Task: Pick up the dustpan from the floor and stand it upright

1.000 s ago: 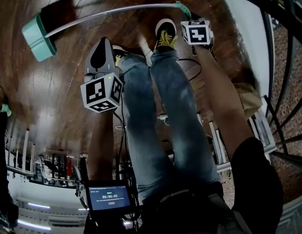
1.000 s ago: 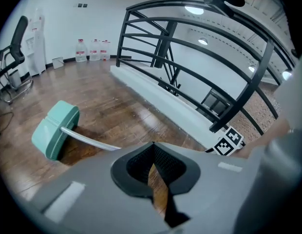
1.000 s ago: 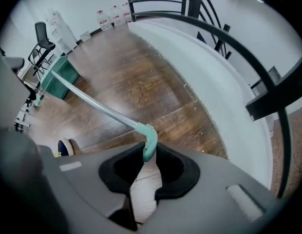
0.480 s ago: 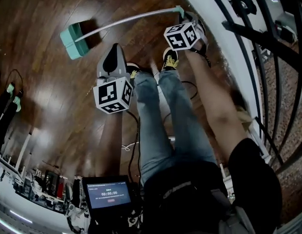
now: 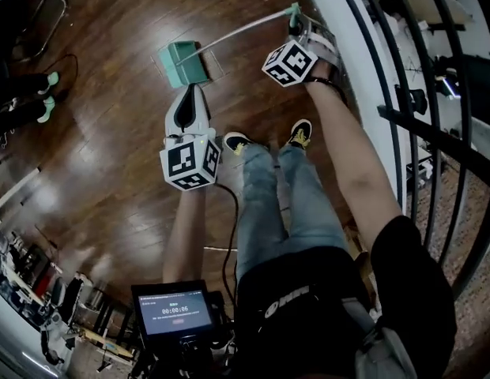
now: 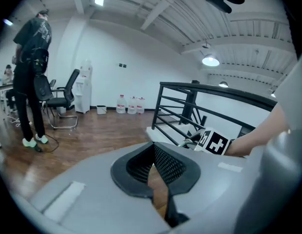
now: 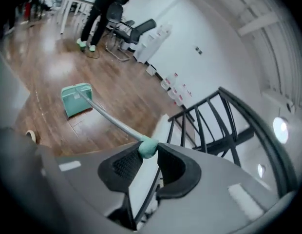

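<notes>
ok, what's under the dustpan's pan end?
The dustpan rests pan-down on the wooden floor, handle slanting up. Only bare boards show around it. The patch directly beneath the pan is covered, so it can't be checked; nothing sticks out round its edges.

Dark, glossy wooden floor [image 5: 95, 133] runs to white walls [image 6: 141, 57]. A black metal railing [image 6: 190, 101] edges one side. An office chair [image 6: 63, 101] stands near water bottles [image 6: 130, 104] lined along the wall. A round ceiling lamp [image 6: 210, 61] glows.

The dark wooden floor [image 5: 111, 133] bears the green dustpan [image 5: 180, 63], pan end down, and two shoes [image 5: 237, 142].
</notes>
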Demonstrator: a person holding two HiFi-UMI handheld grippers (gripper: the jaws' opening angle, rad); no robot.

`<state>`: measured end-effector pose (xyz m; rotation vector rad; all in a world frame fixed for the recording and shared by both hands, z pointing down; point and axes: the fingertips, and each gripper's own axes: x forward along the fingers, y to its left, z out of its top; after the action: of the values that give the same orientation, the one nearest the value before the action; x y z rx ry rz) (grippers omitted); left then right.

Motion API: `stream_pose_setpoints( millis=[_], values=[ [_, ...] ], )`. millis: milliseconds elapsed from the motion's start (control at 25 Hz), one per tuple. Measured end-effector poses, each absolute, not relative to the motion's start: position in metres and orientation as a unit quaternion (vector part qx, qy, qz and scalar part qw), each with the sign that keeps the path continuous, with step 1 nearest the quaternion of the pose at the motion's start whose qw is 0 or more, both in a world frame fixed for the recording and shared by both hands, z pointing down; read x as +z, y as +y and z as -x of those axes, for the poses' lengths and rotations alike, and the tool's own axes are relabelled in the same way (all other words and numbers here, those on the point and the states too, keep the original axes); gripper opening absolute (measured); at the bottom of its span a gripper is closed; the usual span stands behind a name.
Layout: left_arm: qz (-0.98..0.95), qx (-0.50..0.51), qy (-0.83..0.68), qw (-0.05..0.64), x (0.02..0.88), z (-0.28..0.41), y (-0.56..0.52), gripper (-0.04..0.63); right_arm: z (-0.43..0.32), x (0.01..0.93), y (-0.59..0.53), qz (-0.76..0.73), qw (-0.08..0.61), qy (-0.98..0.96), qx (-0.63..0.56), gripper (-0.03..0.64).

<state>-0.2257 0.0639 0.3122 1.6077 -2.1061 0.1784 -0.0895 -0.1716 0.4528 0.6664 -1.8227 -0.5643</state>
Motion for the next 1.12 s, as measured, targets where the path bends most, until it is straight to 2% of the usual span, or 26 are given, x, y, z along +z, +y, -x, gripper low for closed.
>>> stream_pose_setpoints(
  millis=[320, 600, 840, 1120],
  values=[
    [-0.532, 0.048, -0.818, 0.214, 0.284, 0.282, 0.137, 0.018, 0.231, 0.394, -0.076, -0.125, 0.437, -0.751, -0.479, 0.104],
    [-0.478, 0.032, -0.853, 0.209, 0.283, 0.314, 0.190, 0.020, 0.303, 0.374, 0.073, 0.061, 0.259, -0.714, -0.648, 0.106],
    [-0.438, 0.026, -0.875, 0.207, 0.285, 0.312, 0.228, 0.019, 0.270, 0.378, 0.198, 0.208, 0.104, -0.653, -0.720, 0.104],
    [-0.420, 0.020, -0.879, 0.227, 0.300, 0.305, 0.248, 0.020, 0.226, 0.398, 0.230, 0.280, 0.043, -0.619, -0.732, 0.119]
  ],
)
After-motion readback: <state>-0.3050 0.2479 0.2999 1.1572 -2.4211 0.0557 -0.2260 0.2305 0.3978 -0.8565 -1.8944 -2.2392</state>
